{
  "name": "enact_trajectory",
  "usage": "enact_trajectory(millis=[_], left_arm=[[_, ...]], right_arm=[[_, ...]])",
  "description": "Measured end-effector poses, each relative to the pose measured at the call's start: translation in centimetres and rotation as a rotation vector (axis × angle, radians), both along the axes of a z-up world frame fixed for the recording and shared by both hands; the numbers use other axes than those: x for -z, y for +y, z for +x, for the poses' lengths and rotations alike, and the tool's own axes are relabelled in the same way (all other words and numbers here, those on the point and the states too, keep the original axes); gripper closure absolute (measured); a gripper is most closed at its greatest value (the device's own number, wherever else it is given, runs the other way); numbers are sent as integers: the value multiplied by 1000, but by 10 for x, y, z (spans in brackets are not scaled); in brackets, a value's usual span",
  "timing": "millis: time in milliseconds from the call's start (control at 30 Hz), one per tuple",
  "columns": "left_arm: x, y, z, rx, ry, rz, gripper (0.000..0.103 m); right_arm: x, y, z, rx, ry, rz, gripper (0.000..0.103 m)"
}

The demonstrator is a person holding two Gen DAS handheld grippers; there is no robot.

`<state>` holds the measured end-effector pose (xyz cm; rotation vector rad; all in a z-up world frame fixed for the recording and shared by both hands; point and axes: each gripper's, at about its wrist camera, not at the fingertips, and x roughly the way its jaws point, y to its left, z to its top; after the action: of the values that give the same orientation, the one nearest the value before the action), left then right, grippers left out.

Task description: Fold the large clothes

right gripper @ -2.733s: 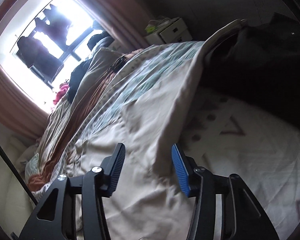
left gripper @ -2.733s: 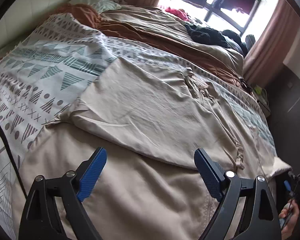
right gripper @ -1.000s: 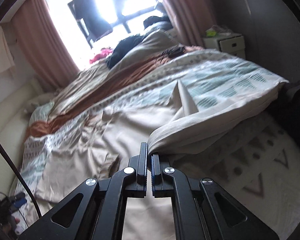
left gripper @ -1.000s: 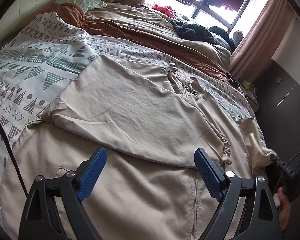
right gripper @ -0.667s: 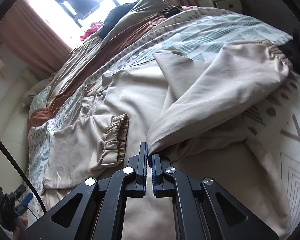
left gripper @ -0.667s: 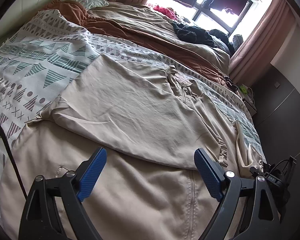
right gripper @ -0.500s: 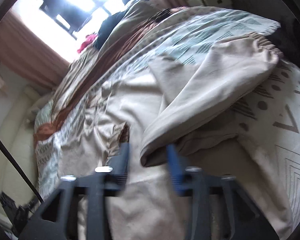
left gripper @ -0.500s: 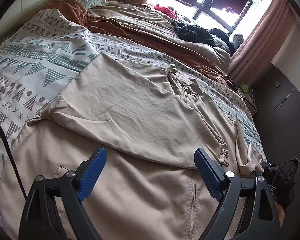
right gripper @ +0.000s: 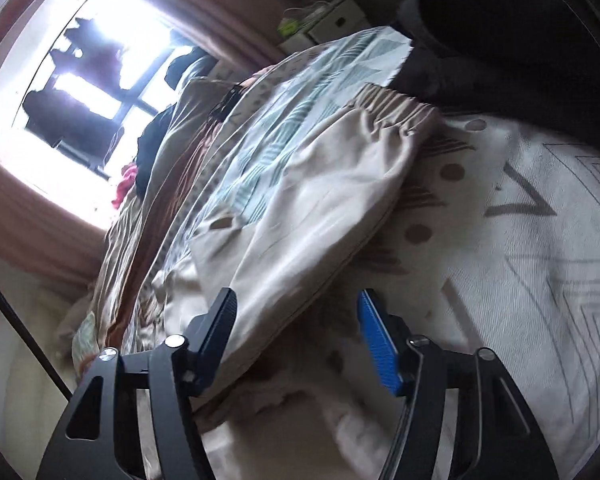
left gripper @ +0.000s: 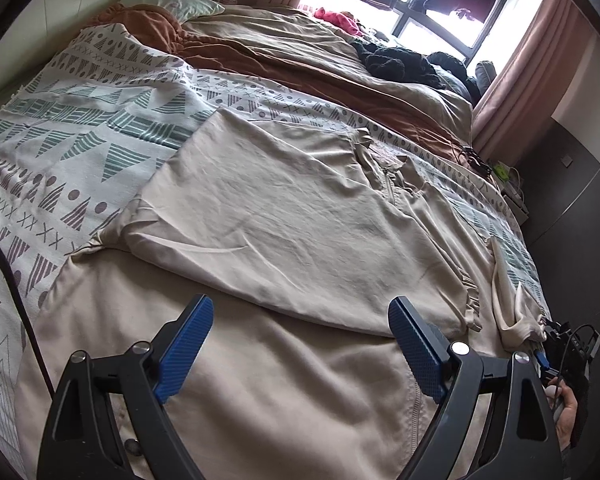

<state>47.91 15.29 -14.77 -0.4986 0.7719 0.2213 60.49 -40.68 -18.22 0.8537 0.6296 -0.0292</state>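
Left gripper (left gripper: 300, 350): fingers apart, holding nothing, above the beige garment (left gripper: 284, 232). Right gripper (right gripper: 296, 334): fingers apart beside the garment's elastic-cuffed sleeve (right gripper: 324, 200). No legible writing. The garment lies on a bed's patterned blanket (left gripper: 80, 148); window (left gripper: 432, 12) beyond.

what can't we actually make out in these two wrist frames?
- Beige jacket, left wrist view: near hem cut off by the bottom edge and the left gripper.
- Right sleeve, right wrist view: motion-blurred; its underside is hidden by its own fold.
- Right gripper: open, whether it touches the sleeve is unclear.
- Things by the window: too small.
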Motion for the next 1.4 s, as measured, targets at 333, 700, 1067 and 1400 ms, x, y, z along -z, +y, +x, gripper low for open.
enact_trajectory(millis=[333, 700, 1067, 1400], left_arm=[[4, 6, 1, 2, 12, 0, 12], [-7, 22, -14, -43, -39, -63, 12], [-15, 61, -37, -157, -89, -122, 12], [-9, 91, -52, -203, -92, -174, 12]], right_arm=[[43, -2, 21, 51, -7, 79, 96], [-42, 68, -19, -53, -284, -25, 103], [-112, 189, -67, -253, -475, -77, 103], [-95, 261, -53, -371, -430, -9, 103]])
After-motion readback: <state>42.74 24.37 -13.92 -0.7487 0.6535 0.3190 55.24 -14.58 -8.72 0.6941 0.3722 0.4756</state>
